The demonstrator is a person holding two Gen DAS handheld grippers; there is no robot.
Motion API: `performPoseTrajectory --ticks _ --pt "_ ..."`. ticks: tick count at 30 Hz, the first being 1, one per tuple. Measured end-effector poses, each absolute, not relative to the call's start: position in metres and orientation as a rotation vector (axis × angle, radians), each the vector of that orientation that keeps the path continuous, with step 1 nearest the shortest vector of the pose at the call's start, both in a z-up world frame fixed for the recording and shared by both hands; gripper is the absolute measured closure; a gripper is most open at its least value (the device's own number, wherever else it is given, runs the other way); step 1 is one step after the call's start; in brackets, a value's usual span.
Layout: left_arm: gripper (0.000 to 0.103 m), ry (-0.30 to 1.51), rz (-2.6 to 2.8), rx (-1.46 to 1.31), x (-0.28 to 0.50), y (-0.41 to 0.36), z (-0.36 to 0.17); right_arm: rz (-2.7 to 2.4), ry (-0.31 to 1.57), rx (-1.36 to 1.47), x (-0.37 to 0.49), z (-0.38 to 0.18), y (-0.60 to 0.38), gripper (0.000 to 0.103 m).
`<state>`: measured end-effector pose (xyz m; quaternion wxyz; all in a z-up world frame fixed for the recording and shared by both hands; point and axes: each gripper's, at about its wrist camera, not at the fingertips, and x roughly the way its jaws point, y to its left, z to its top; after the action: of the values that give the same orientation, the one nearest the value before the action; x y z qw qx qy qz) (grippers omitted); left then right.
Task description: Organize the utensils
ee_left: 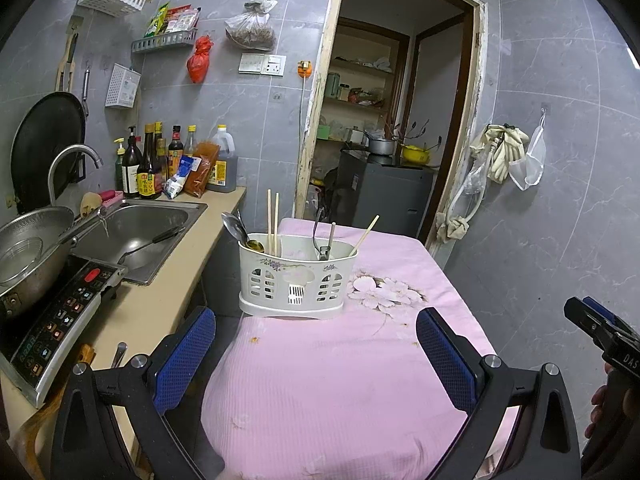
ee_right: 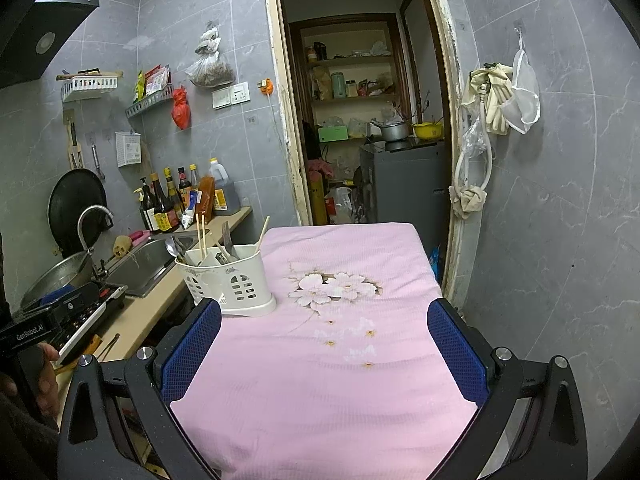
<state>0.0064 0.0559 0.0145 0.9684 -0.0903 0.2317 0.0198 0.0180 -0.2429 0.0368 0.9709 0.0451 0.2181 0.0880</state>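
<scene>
Broadly, the white utensil caddy (ee_left: 297,280) sat on the pink tablecloth (ee_left: 340,380) at its left edge beside the counter, long axis crosswise in the left view. Two chopsticks (ee_left: 273,220) stood near upright; one chopstick (ee_left: 366,234) leaned right; a spoon (ee_left: 236,230) tilted left. Left gripper (ee_left: 316,354) and right gripper (ee_right: 324,346) both gaped wide, holding nothing. Only the right view showed the caddy's end and the range hood (ee_right: 48,20).
</scene>
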Motion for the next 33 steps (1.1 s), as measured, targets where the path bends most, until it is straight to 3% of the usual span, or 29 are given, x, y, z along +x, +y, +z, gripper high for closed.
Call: performPoseTrajectory --ticks 33 --pt "0.002 0.469 0.043 -0.180 0.0065 0.0544 0.0150 0.177 0.441 0.093 0.0165 0.0373 -0.2414 0.002"
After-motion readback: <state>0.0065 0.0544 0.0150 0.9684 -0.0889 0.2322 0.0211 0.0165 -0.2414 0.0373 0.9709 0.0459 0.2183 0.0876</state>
